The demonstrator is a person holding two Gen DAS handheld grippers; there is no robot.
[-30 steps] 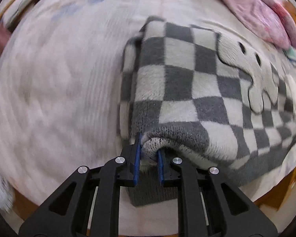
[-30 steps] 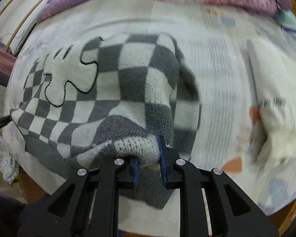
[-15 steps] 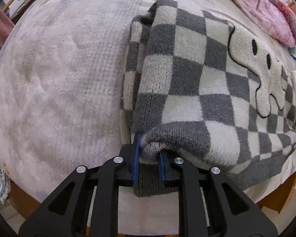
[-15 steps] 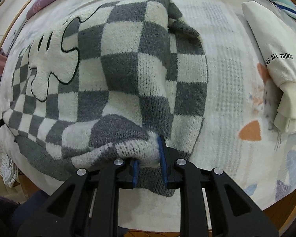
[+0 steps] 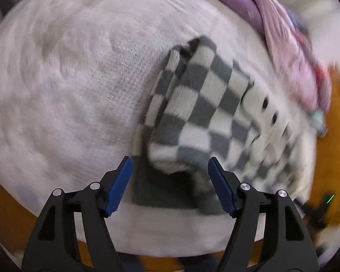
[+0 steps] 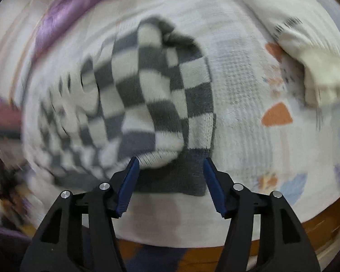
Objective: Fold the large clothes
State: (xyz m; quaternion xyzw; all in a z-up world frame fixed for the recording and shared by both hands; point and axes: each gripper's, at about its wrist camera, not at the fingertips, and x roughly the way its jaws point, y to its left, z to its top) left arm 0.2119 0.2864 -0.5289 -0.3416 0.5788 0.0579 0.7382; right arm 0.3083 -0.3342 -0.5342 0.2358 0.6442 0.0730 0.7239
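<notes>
The fuzzy grey-and-cream checkered sweater [image 5: 201,113] lies folded on the white bed [image 5: 68,86]. The left gripper [image 5: 170,183] and right gripper [image 6: 170,185] have jaws wide apart, holding nothing, likely because the fold is laid down.

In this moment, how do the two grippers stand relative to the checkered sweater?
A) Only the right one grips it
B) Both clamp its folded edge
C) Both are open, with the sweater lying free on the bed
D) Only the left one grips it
C: the left gripper and right gripper both show jaws spread wide, and the checkered sweater lies on the bed, pinched by neither.
</notes>
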